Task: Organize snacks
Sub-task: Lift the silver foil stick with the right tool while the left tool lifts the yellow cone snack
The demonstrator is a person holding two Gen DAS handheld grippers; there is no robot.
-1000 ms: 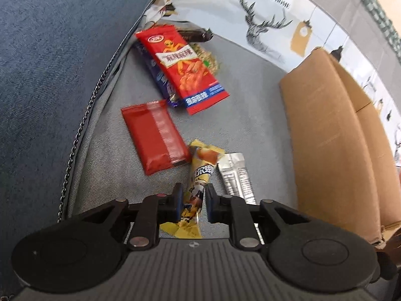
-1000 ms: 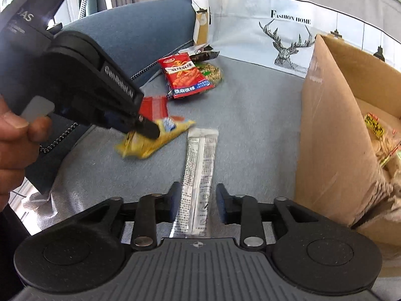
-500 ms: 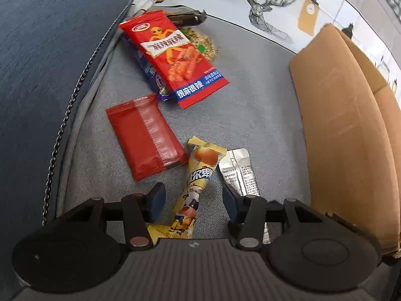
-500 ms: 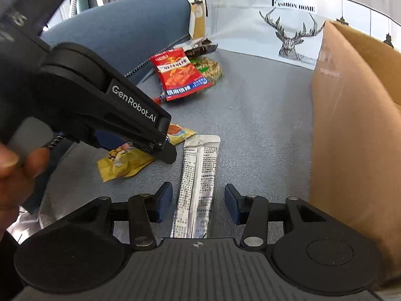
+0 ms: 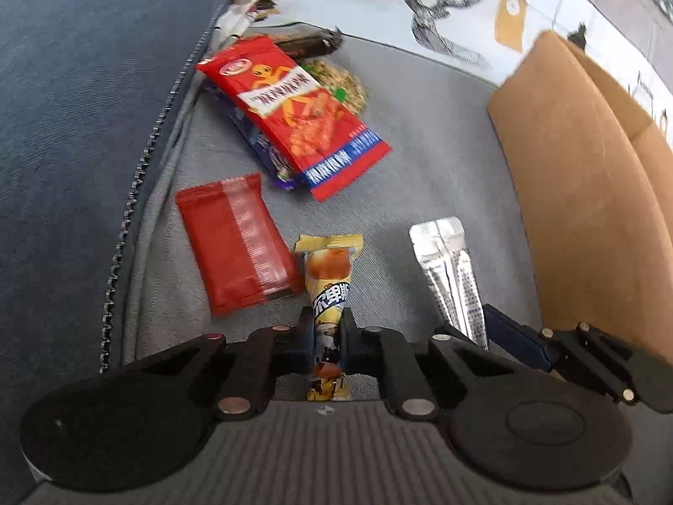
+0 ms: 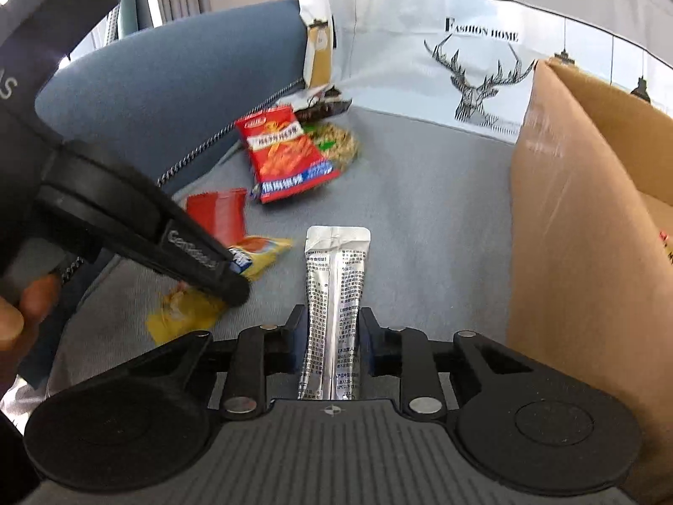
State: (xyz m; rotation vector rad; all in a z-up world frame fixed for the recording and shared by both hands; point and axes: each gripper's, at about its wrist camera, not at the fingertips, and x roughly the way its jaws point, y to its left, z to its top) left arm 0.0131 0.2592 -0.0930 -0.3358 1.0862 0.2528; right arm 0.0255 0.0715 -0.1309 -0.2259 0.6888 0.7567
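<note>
On the grey seat cushion [image 5: 420,168] lies a yellow snack packet [image 5: 330,269], lengthwise between the jaws of my left gripper [image 5: 327,320], which is shut on its lower half. The right wrist view shows that gripper [image 6: 227,282] coming in from the left over the same yellow packet [image 6: 260,252]. A silver sachet [image 6: 336,261] lies straight ahead of my right gripper [image 6: 332,320]. Its jaws are closing, with the pads against the sachet's sides. The left wrist view has the sachet [image 5: 446,265] to the right.
A plain red packet [image 5: 235,252] lies left of the yellow one. Farther back, a red printed snack bag [image 5: 294,113] rests on other packets. An open cardboard box [image 6: 568,231] stands on the right. A blue cushion [image 5: 84,105] rises on the left.
Both grippers' jaws widened half a second ago and have now closed: the left on the yellow packet, the right on the silver sachet. The right gripper moved slightly forward along the sachet.
</note>
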